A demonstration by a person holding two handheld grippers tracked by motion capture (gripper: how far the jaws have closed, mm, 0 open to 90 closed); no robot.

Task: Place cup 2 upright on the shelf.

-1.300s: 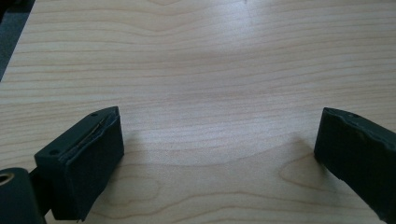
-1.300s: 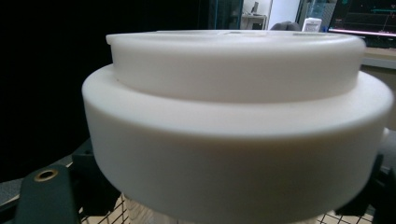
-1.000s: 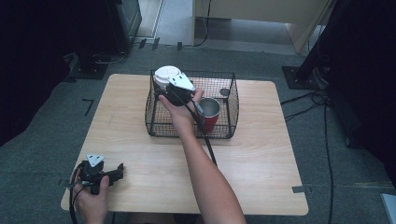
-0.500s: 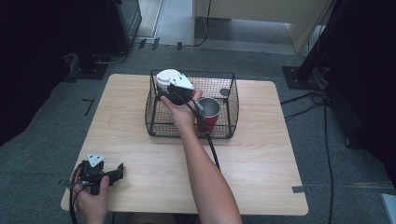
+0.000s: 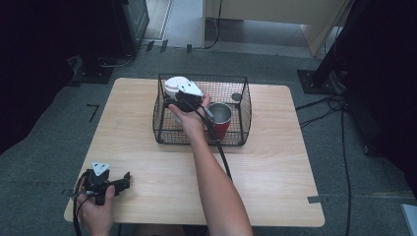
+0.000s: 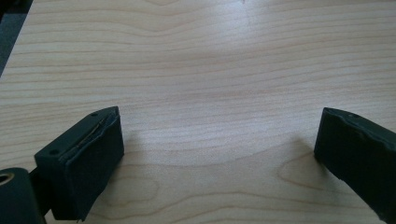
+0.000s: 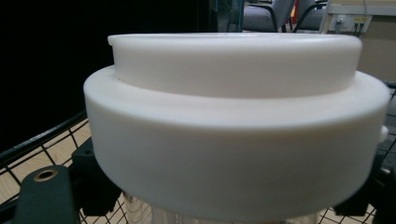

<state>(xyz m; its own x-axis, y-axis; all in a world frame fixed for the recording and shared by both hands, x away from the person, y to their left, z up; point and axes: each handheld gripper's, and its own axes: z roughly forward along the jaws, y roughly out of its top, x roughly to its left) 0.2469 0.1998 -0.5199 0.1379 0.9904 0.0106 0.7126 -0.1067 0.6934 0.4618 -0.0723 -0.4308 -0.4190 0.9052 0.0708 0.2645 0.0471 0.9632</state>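
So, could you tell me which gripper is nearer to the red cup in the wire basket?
Right. The right gripper is over the basket beside the red cup; the left gripper rests near the table's front-left corner.

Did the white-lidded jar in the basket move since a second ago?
Yes, a little. The white-lidded jar, held by the right tool, has sunk lower against the wire basket rim, beside the red cup.

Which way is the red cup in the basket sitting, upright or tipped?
Upright. The high view looks down into the red cup's round open mouth and metal inside, with its red wall below, standing inside the wire basket.
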